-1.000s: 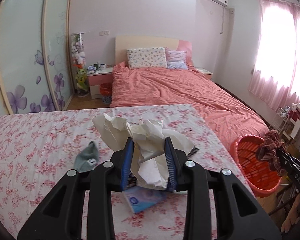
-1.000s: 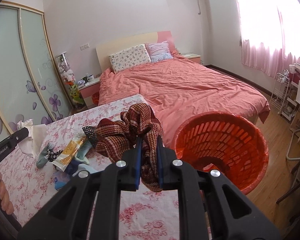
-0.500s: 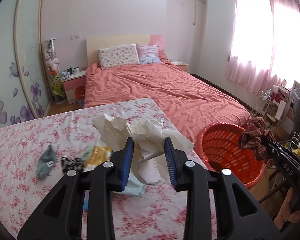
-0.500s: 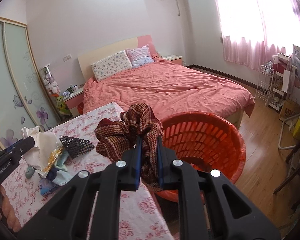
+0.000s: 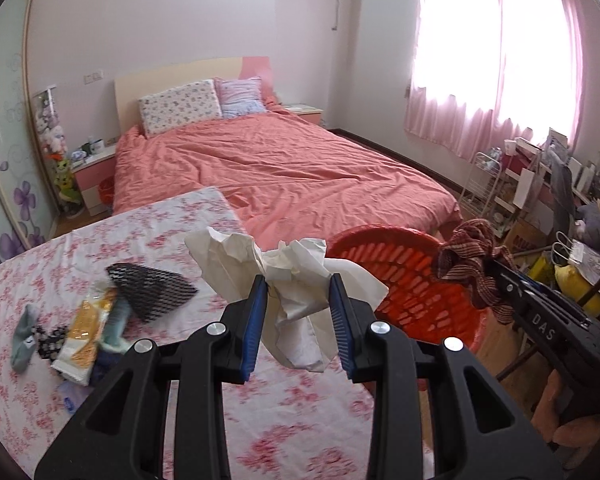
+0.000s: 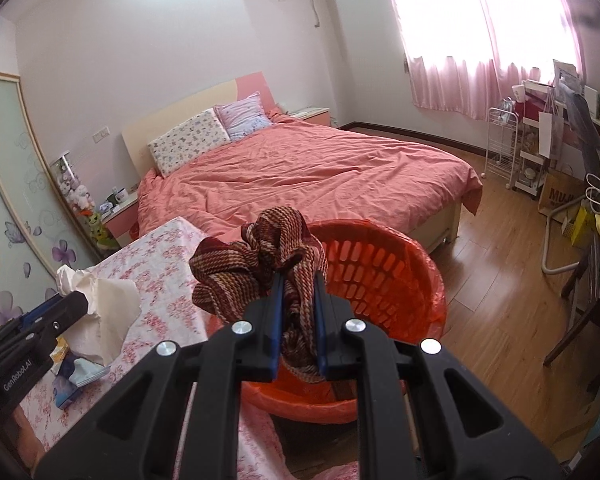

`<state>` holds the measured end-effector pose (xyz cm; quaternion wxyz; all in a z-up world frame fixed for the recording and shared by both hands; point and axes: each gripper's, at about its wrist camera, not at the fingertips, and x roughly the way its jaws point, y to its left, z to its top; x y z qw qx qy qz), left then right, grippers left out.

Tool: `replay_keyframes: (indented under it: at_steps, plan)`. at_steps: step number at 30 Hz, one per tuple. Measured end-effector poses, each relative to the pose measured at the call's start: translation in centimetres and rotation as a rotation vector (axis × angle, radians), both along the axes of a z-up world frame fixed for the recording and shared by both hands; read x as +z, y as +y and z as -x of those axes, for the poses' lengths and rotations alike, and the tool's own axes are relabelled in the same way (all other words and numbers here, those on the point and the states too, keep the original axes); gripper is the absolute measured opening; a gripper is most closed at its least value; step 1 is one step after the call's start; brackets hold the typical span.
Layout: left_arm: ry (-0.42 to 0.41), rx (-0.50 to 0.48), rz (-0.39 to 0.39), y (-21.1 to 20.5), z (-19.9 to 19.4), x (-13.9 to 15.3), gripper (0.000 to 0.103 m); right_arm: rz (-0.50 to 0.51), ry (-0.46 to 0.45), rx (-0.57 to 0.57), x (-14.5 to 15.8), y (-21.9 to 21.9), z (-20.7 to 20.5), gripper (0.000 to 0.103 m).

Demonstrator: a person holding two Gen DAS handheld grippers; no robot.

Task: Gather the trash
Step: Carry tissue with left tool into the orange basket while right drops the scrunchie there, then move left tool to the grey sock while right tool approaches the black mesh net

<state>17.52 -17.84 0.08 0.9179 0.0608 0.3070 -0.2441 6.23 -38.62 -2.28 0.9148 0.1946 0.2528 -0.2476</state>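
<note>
Orange basket (image 6: 384, 276) sat right under my right gripper (image 6: 297, 316), off the floral table's (image 5: 188, 420) edge.
Right was clamped on the striped cloth (image 6: 260, 256), nearer the drop; left gripper (image 5: 300, 320), pinching crumpled paper (image 5: 296, 280), had the basket off to its right.

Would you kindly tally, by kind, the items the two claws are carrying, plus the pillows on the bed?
Crumpled white paper: 1
Striped cloth: 1
Pillows: 2 (floral pillow, striped pillow)
Total: 4
</note>
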Motion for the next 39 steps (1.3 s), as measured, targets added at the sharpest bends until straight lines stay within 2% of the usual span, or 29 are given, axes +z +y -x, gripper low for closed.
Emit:
replay_keyframes:
  at_steps: [7, 10, 11, 13, 14, 16, 20, 24, 27, 34, 39]
  plan:
    - [0.040, -0.089, 0.041, -4.4, -0.8, -0.9, 0.033, -0.033, -0.017, -0.049, -0.6, -3.5, -0.5, 0.015]
    - [0.055, -0.111, 0.035, -5.8, -1.2, -1.7, 0.035, -0.051, -0.022, -0.050, -1.1, -4.9, -1.3, 0.023]
    - [0.060, -0.104, 0.024, -6.1, -1.5, -2.1, 0.038, -0.056, -0.016, -0.052, -1.4, -5.2, -1.6, 0.030]
    - [0.084, -0.096, 0.007, -6.5, -2.1, -2.9, 0.046, -0.067, 0.003, -0.057, -2.2, -5.9, -2.4, 0.033]
    - [0.098, -0.084, 0.000, -6.7, -2.4, -3.4, 0.055, -0.072, 0.013, -0.060, -2.6, -6.1, -2.6, 0.034]
    - [0.111, -0.066, -0.008, -6.4, -2.5, -3.9, 0.059, -0.070, 0.035, -0.069, -3.5, -6.2, -2.8, 0.040]
    - [0.109, -0.022, -0.039, -4.8, -2.6, -4.4, 0.065, -0.040, 0.057, -0.078, -4.3, -5.4, -2.7, 0.052]
    - [0.068, 0.042, -0.074, -2.5, -2.0, -3.9, 0.078, -0.015, 0.073, -0.069, -4.6, -4.0, -2.9, 0.061]
    - [0.038, 0.083, -0.089, -0.1, -1.5, -3.4, 0.080, -0.003, 0.071, -0.054, -4.2, -3.2, -3.3, 0.066]
    - [0.025, 0.174, -0.084, 6.1, -1.2, -2.7, 0.082, 0.022, 0.081, 0.029, -3.3, 1.0, -4.7, 0.068]
    - [0.036, 0.276, -0.056, 11.9, -1.5, -2.3, 0.082, 0.048, 0.103, 0.112, -3.3, 5.1, -6.6, 0.070]
